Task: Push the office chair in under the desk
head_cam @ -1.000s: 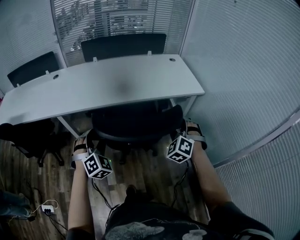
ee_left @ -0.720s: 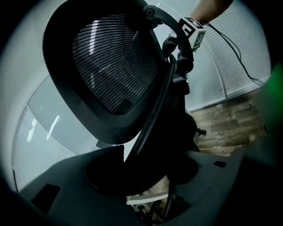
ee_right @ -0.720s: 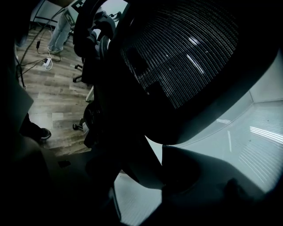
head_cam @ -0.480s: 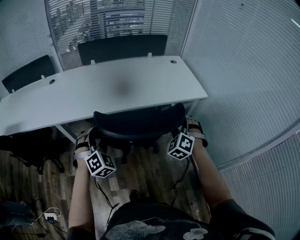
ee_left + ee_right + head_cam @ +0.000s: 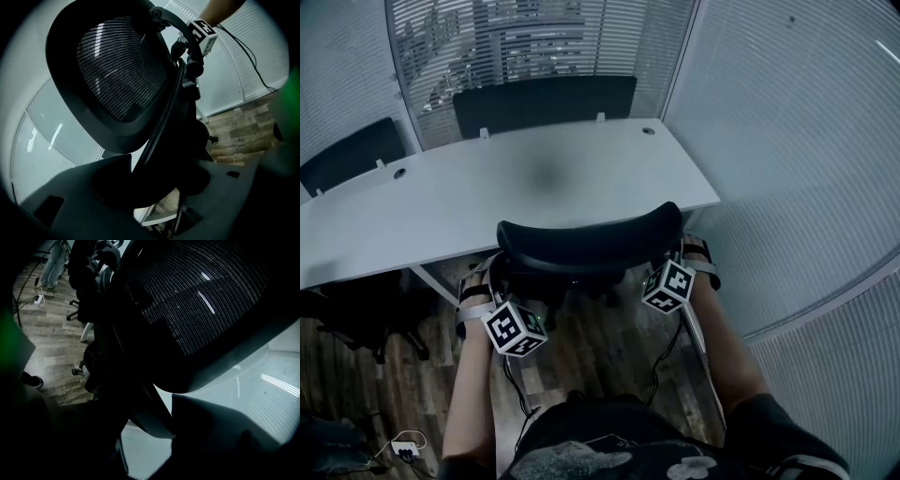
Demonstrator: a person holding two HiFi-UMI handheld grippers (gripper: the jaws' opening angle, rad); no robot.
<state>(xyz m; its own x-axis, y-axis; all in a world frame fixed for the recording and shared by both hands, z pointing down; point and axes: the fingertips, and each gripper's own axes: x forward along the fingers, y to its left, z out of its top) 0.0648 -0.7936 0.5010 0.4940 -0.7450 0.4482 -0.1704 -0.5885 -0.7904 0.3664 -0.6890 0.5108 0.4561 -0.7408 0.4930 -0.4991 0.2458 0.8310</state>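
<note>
White desk fills the middle of the head view, and the black office chair is right up against its near edge. The curved top of the backrest sits level with the desktop rim, and the seat looks to be mostly tucked beneath already. So this reads as the last bit of the push.

The mesh backrest looms large in the left gripper view, with its side frame running down between the jaws. The left gripper has narrowed onto that frame and has hold of it. On the other flank the right gripper is likewise closed on the backrest's edge, as its own view shows.

To finish well, I'd drive both sides evenly so the chair rolls straight across the wooden floor. A stronger shove on one side would likely swivel it toward the desk leg. Ease off as the backrest meets the desktop edge.

A castor shows down by the floor. It may need a moment to swing into line.
</note>
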